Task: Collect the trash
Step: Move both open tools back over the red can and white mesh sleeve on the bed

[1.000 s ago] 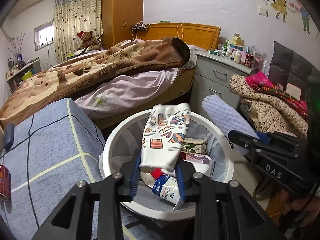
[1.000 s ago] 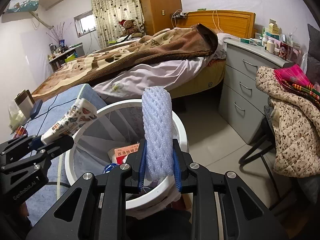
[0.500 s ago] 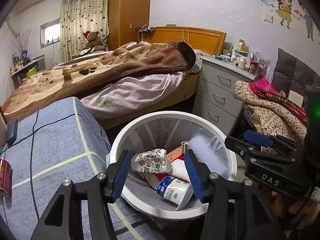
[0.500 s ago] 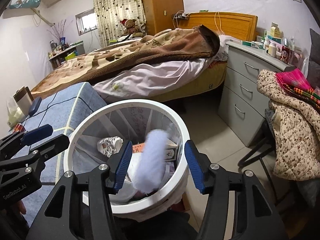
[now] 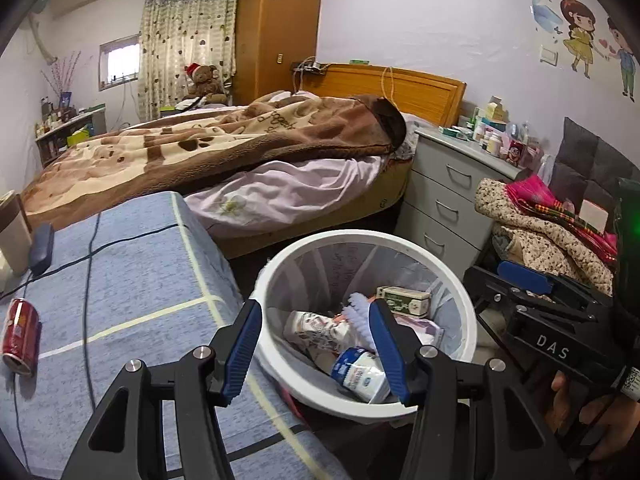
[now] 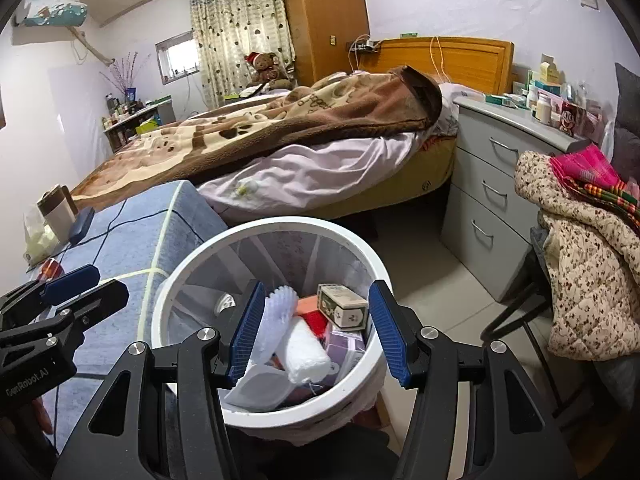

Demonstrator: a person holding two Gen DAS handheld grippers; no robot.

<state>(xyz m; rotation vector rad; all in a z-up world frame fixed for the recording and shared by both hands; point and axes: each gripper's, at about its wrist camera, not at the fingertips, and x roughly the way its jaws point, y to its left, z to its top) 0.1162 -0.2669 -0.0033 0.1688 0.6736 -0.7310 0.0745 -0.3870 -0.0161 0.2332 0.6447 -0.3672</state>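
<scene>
Two drops are judged just finished: above the white bin (image 6: 372,276), the left claw (image 5: 316,350) and right claw (image 6: 314,330), jaws having just been opening, are seen empty, while a red can (image 5: 20,336) left of the bin must be fetched next.

glossy plastic bin (image 5: 460,280), fleecy blanket (image 5: 240,140), likely foam netting (image 6: 276,320)
</scene>
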